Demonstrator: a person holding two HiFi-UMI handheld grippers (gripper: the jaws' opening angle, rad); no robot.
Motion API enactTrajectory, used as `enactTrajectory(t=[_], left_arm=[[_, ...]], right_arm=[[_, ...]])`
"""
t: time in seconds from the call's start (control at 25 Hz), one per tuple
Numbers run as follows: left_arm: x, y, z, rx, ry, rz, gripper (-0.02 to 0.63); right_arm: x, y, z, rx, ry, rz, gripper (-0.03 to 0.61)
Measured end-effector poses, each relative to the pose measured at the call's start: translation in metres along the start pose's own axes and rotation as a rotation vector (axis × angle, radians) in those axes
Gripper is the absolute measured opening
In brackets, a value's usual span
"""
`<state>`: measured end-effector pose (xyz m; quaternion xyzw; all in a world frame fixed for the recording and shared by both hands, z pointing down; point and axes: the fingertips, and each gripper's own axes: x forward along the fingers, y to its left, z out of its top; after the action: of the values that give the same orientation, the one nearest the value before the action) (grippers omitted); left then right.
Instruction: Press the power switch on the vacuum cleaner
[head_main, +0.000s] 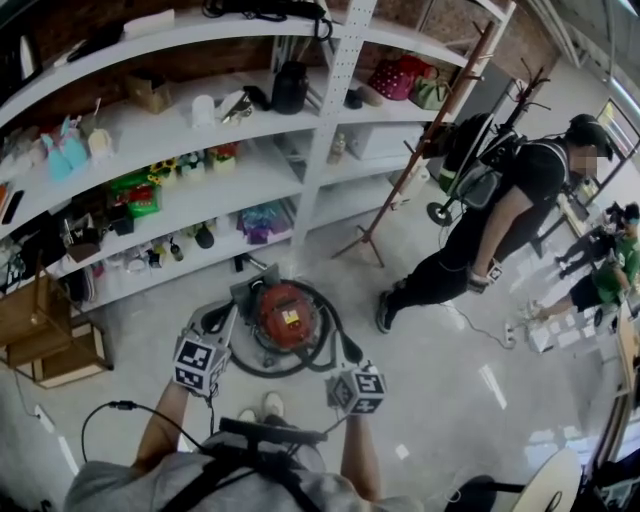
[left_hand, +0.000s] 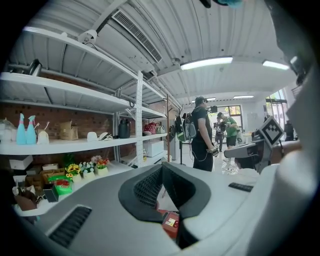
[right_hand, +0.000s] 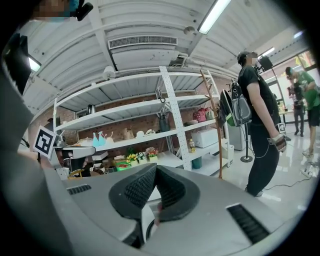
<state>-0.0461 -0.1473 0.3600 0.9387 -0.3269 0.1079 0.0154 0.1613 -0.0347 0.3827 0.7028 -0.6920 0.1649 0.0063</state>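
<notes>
The vacuum cleaner (head_main: 285, 312) stands on the floor at centre frame in the head view, a red canister with its black hose (head_main: 332, 345) looped around it. The left gripper (left_hand: 161, 169) and the right gripper (right_hand: 155, 170) hover above its near side. Each has its jaws closed tip to tip on nothing. The left gripper view shows a red, labelled part of the canister below the jaws. No view identifies the power switch, nor whether it has been pressed. A press is judged to call for one closed tip lowered squarely onto the switch, clear of the hose loop, with the canister kept from rolling. A shelving unit (head_main: 330, 120) fills the upper left. A wooden coat stand (head_main: 420, 150) leans at upper centre. A person in black (head_main: 480, 240) stands at right, well apart from the canister. A cable (head_main: 120, 408) trails at lower left.
</notes>
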Motion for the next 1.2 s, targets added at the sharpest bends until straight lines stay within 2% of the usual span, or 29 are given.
enactTrajectory(t=[0.48,1.2], left_arm=[[-0.001,0.000,0.018,0.020,-0.031,0.034,0.006],[0.002,0.000,0.017,0.020,-0.027,0.042,0.006]], right_arm=[[-0.005,-0.004,0.002,-0.008,0.002,0.004,0.011],[0.005,0.003,0.003,-0.039,0.010,0.035,0.011]])
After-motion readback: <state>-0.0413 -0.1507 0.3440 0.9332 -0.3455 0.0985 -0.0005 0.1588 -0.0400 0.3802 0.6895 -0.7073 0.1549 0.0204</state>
